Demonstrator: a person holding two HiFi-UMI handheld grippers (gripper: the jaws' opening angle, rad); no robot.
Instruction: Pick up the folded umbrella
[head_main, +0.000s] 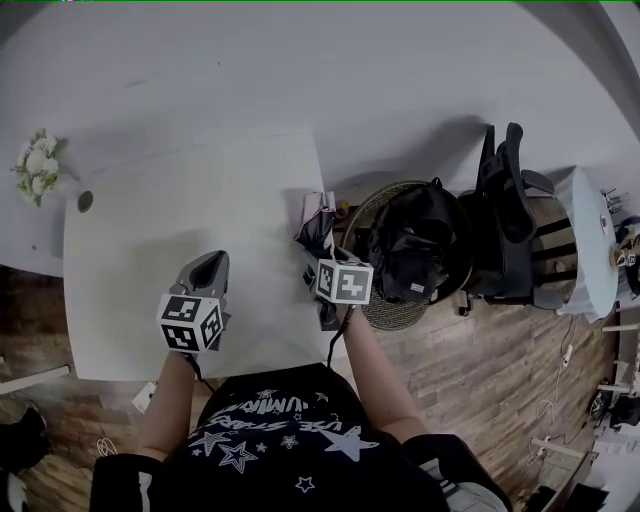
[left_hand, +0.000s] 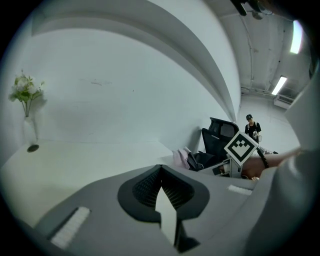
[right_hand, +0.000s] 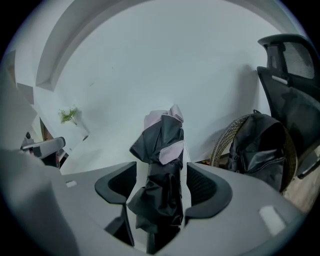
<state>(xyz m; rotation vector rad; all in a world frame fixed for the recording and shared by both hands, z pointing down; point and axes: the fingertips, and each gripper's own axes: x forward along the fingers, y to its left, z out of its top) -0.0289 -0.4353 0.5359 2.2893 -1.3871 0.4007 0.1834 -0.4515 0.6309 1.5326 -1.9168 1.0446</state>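
Note:
The folded umbrella (head_main: 318, 228), black with pale pink panels, lies at the right edge of the white table (head_main: 180, 200). In the right gripper view the umbrella (right_hand: 162, 150) runs lengthwise between the jaws of my right gripper (right_hand: 160, 170). Those jaws stand wide open on either side of its near end, and the pads do not press on it. In the head view the right gripper (head_main: 318, 268) sits just below the umbrella. My left gripper (head_main: 212, 258) hovers over the table's front middle, well left of the umbrella, shut and empty (left_hand: 160, 169).
A wicker basket (head_main: 400, 315) holding a black backpack (head_main: 415, 245) stands on the floor right of the table, with a black office chair (head_main: 505, 190) beyond it. A vase of white flowers (head_main: 38, 165) stands at the table's far left corner.

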